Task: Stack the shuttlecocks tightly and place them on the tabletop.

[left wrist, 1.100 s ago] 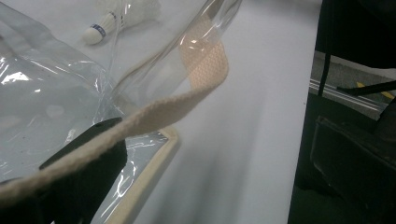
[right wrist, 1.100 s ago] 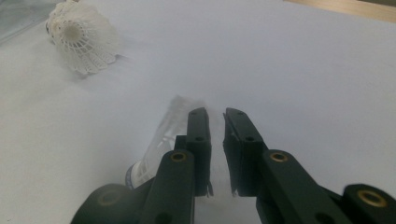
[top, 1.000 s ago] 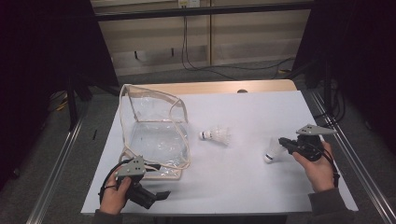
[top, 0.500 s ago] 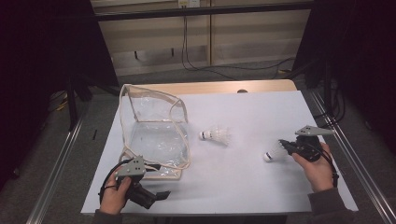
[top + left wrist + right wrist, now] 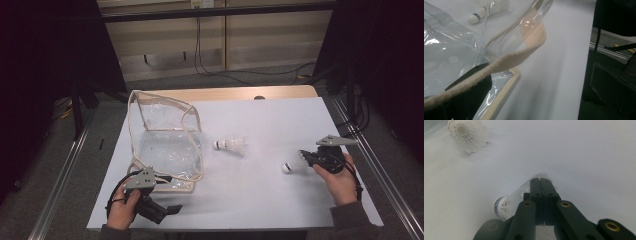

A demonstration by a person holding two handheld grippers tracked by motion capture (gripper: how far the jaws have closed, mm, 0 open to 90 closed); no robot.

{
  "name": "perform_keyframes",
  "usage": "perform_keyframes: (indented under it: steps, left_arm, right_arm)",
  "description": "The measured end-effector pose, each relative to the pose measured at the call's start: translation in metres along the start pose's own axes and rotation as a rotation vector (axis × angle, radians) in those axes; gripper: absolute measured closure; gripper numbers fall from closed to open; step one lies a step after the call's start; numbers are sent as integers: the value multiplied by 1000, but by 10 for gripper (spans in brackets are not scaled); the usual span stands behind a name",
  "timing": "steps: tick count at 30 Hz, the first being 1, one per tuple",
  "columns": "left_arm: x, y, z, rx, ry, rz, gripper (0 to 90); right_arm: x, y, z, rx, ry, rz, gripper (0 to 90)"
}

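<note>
place: lab recording bay | cues: black curtains [image 5: 45,75]; metal rails [image 5: 60,175]; white table [image 5: 260,125]

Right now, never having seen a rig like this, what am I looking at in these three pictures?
A person at a table holds hand-operated tongs in each hand. The high view looks down from above; the other two cameras ride on the tongs. The right tongs are shut on the skirt of a white shuttlecock. The left tongs sit at the near edge by a clear bag, its cream strap lying across one jaw; whether they grip it is unclear. A second shuttlecock lies loose mid-table.
</note>
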State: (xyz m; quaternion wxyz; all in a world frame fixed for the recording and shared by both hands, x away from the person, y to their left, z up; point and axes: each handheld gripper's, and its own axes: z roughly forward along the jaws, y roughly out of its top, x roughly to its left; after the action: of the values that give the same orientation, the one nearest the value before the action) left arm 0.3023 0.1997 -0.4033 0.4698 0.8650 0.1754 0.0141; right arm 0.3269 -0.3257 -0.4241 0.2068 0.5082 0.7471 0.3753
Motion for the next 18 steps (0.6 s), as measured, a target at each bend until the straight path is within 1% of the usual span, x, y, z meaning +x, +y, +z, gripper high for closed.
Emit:
perform_keyframes:
  steps: [6, 8, 9, 10, 15, 18]
  left_arm:
    - [0, 0, 0, 0, 1, 0, 37]
    - [0, 0, 0, 1, 1, 1, 37]
    - [-1, 0, 0, -4, 1, -6, 38]
    - [0, 0, 0, 1, 1, 1, 37]
    - [-1, 0, 0, -2, 1, -5, 37]
    - [-1, 0, 0, -2, 3, -3, 37]
  right_arm:
    - [-1, -1, 0, 1, -5, -3, 874]
    - [-2, 0, -1, 3, -8, 0, 850]
    - [-2, 1, -1, 4, -8, -4, 838]
    - [-2, 1, -2, 6, -10, -4, 832]
    - [-1, 3, -4, 7, -17, -21, 821]
    - [-1, 4, -6, 6, -21, -17, 817]
